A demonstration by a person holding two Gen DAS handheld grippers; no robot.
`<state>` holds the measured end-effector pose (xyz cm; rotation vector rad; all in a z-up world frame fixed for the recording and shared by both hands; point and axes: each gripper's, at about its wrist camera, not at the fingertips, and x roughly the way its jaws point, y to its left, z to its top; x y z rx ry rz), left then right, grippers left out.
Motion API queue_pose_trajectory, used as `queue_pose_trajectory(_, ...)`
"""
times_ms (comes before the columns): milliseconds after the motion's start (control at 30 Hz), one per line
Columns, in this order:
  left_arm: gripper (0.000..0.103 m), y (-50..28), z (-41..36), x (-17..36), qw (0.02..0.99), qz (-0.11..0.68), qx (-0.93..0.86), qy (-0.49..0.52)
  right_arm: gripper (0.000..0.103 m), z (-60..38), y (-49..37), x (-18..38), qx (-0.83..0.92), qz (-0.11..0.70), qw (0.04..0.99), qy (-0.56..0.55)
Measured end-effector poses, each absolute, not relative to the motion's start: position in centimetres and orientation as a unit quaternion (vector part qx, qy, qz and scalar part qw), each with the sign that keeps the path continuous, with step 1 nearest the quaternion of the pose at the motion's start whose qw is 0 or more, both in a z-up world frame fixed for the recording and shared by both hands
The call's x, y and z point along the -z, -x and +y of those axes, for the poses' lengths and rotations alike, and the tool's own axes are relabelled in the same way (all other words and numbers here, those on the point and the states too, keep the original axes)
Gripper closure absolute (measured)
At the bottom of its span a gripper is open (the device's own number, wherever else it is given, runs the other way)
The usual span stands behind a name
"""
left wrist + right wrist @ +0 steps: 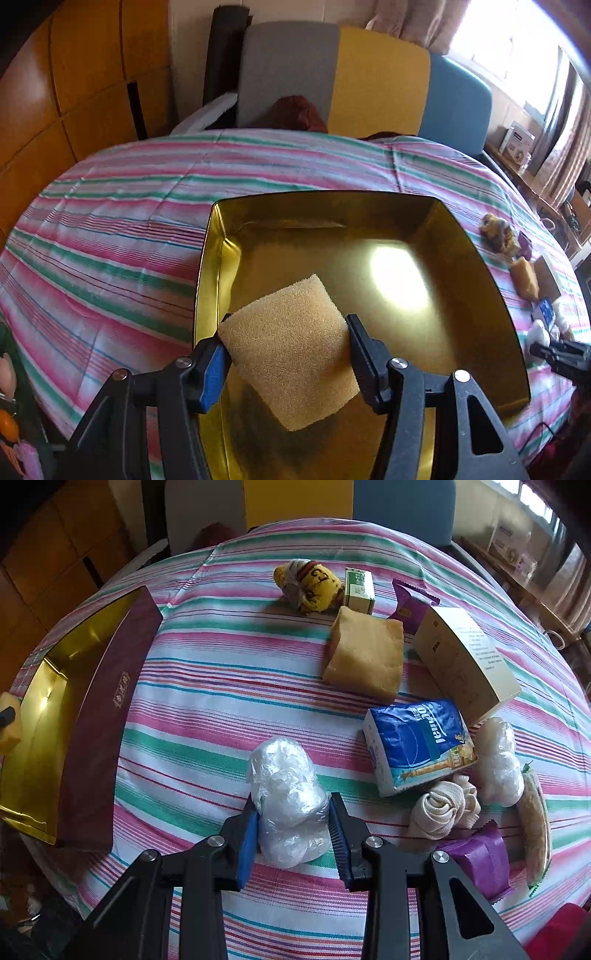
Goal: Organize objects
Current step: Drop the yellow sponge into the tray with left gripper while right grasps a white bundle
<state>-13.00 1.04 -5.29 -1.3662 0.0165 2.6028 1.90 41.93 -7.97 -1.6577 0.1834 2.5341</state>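
Note:
My left gripper [286,345] is shut on a tan square sponge [291,350] and holds it above the gold inside of an open maroon box [461,295]. The box also shows in the right wrist view [96,716] at the left of the striped table. My right gripper [291,821] is shut on a crumpled clear plastic bag [288,797] that rests on the cloth. Further right lie a second tan sponge [364,651], a blue tissue pack [417,742], a cream carton [465,661] and a second plastic bag [500,760].
A yellow sock ball [308,585], a small green box [358,589], purple sachets [412,607], a cream rolled cloth [441,806] and a snack packet [533,823] crowd the right side. A multicoloured sofa [332,77] stands behind the table.

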Motion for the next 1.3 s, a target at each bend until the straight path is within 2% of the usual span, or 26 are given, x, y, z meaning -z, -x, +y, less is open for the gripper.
queue_pose_trajectory(67, 0.044, 14.6, 0.7, 5.9, 0.094, -0.003, -0.876, 0.474, 0.067, 40.2, 0.8, 9.5, -0.834, 0.059, 0.054, 0.545)
queue_pose_trajectory(233, 0.044, 18.2, 0.2, 7.0, 0.085, -0.016, -0.868, 0.489, 0.067, 40.0, 0.7, 9.4, -0.835, 0.058, 0.051, 0.544)
queue_pose_trajectory(500, 0.040, 21.6, 1.4, 7.6, 0.058, 0.035, -0.873, 0.483, 0.067, 39.5, 0.9, 9.4, -0.837, 0.051, 0.045, 0.543)
queue_pose_trajectory(600, 0.037, 21.9, 1.2, 7.3, 0.053, 0.032, -0.872, 0.486, 0.067, 39.3, 0.9, 9.4, -0.837, 0.050, 0.042, 0.543)
queue_pose_trajectory(767, 0.030, 19.4, 0.1, 5.4, 0.055, 0.024, -0.884, 0.463, 0.067, 39.5, 0.9, 9.3, -0.837, 0.051, 0.045, 0.543)
queue_pose_trajectory(1000, 0.030, 13.6, -1.8, 3.6, 0.048, 0.008, -0.900, 0.433, 0.067, 39.3, 0.9, 9.3, -0.839, 0.045, 0.049, 0.541)
queue_pose_trajectory(1300, 0.030, 8.9, -3.9, 3.8, 0.054, -0.028, -0.895, 0.441, 0.067, 39.1, 0.5, 8.0, -0.852, 0.042, 0.053, 0.519)
